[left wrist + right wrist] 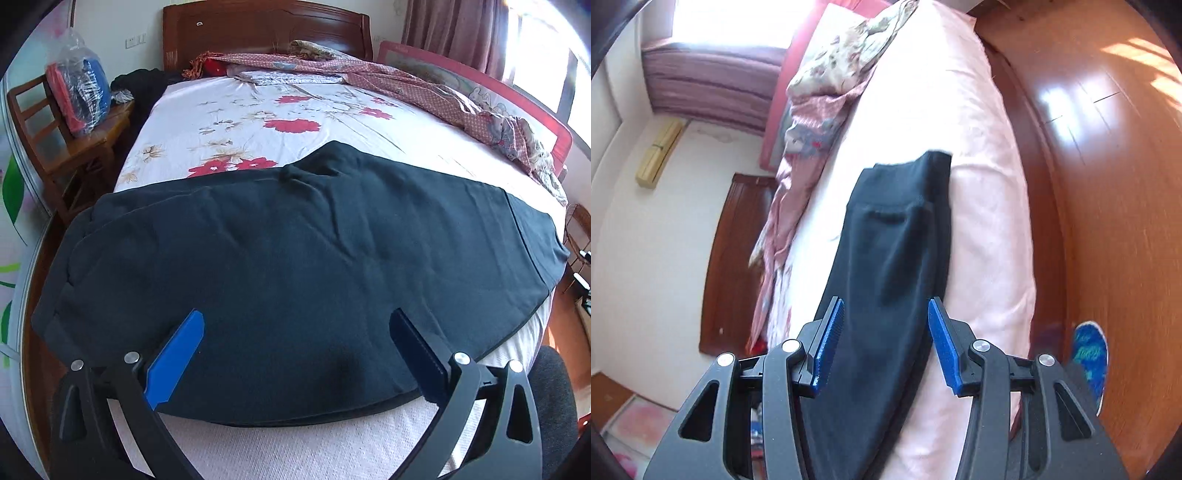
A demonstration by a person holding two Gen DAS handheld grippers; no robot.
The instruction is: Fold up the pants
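Dark pants (295, 240) lie flat across the bed's near end, folded lengthwise, with the leg ends at the left and the waistband (532, 236) at the right. My left gripper (295, 317) hovers over the pants' near edge, its blue-padded fingers spread wide with nothing held. In the right wrist view the pants (897, 229) run away from me, with the waistband (908, 173) at the far end. My right gripper (886, 301) is open above the cloth, its pads apart and not pressing on it.
The floral bed sheet (258, 110) stretches to a wooden headboard (266, 33). A pink quilt (443, 96) is bunched along a red guard rail (517, 103). A chair with a plastic bag (81, 92) stands left of the bed. A slipper (1089, 350) lies on the wooden floor (1108, 147).
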